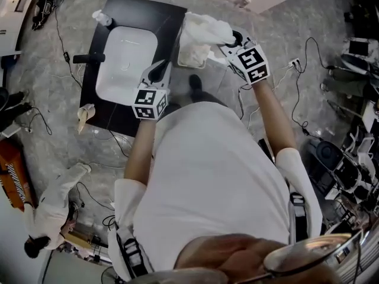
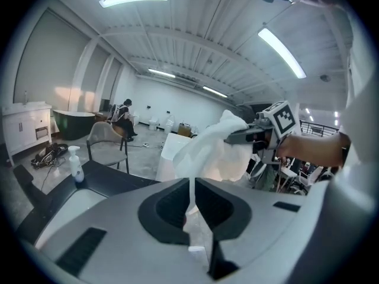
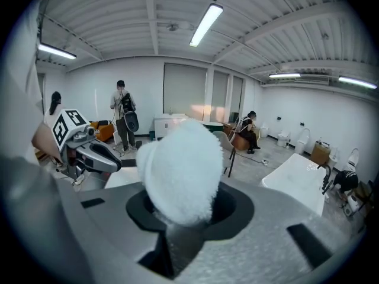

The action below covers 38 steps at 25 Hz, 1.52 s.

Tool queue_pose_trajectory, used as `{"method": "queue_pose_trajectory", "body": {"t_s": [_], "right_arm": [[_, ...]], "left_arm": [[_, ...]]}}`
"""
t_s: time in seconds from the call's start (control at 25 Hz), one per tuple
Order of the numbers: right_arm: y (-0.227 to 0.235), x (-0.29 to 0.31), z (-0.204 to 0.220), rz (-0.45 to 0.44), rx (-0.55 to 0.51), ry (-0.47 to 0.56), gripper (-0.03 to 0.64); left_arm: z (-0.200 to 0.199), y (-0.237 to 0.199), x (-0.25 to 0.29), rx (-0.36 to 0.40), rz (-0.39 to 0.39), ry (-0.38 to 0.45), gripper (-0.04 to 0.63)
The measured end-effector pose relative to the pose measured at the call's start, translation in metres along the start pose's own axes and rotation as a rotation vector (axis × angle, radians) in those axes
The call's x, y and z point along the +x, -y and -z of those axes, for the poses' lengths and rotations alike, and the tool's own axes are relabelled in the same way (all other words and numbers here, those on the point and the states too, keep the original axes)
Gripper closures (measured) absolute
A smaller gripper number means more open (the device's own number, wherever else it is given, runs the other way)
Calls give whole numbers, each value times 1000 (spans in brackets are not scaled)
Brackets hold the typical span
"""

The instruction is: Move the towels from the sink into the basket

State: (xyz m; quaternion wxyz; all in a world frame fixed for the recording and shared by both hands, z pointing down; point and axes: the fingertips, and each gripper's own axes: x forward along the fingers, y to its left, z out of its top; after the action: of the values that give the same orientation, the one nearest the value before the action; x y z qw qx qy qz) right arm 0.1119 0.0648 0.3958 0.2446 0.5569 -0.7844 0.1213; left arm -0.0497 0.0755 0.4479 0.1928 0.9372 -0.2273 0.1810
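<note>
White rectangular ceramic sink [image 1: 124, 64] set in black worktop [image 1: 95, 93], left. Left claw [image 1: 159, 71] above the sink's right rim, jaws narrow, pinching a thin edge of fluffy white towel [image 1: 204, 31]. Towel hangs in the air over pale square basket [image 1: 190, 64], just right of worktop. Right claw [image 1: 235, 40] clamps the towel's bunched right end.

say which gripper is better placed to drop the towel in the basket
Likely right: right gripper holds most of the towel over the basket; left gripper pinches an edge by the sink.
</note>
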Motion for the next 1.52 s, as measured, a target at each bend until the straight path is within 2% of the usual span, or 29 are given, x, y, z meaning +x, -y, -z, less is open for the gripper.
{"method": "queue_pose_trajectory", "body": {"t_s": [0.16,0.44,0.68,0.8,0.92,1.16,1.32,1.52], "right_arm": [[9,22,36,-20,25,-47,499],[12,75,112,-92,44,-171,497],[10,134,206,-143,57,-256,495],[12,179,268,-150,89,-298,495],[14,233,348,-147,103,-343,494],[5,329,501,-146,155,-449,485],[-7,378,574,-116,186,-490,483],[-6,426,656,-46,157,-542,461]], "left_arm": [[9,2,18,-5,3,-17,565],[47,-3,59,-47,0,-66,565],[96,-8,99,-71,-47,-108,565],[134,-16,131,-64,-66,-138,565],[182,-23,168,-66,-66,-175,565],[299,-31,234,-90,-18,-273,565],[375,-42,256,-97,-27,-340,565],[431,-43,273,-154,-38,-364,565]]}}
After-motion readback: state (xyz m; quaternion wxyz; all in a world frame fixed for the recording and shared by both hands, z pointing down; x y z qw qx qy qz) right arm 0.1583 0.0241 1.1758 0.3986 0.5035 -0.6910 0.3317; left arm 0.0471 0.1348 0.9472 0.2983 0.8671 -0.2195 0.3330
